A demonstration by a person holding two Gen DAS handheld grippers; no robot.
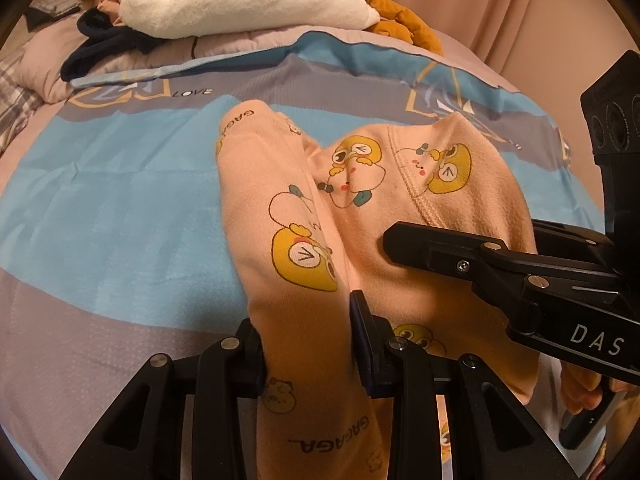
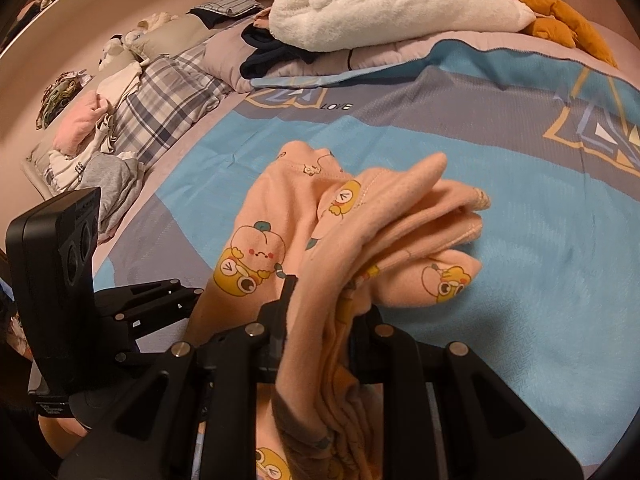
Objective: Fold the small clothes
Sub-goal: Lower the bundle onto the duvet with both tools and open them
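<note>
A fold is under way on the small peach garment [image 1: 352,208]; both grippers hold it over the blue and grey bedspread [image 1: 104,208], with its far part resting on the bed and the near part raised in the grips. The left gripper [image 1: 308,344] has its jaws nearly closed on a long, tube-like part, perhaps a sleeve or a leg, which runs up between the fingers; the right gripper [image 2: 326,320] is pinched on a bunched stack of several layers, and in the left wrist view its finger [image 1: 424,240] reaches across over the cloth from the right.

Judging from the raised, doubled layers, the step in hand seems to be carrying one half over the other; the next move likely calls for laying the held edges down evenly on the bed, keeping both sides level so the fold line stays straight, and only then letting go.

The garment is soft, brushed knit, thick enough to hold rounded folds; it is printed with yellow cartoon figures and has a ribbed trim [image 1: 404,168]. The bedspread looks smooth and faintly creased. Behind lie a fluffy white blanket [image 2: 392,4], a mustard-coloured item [image 2: 560,20] and dark clothing [image 2: 272,52].
</note>
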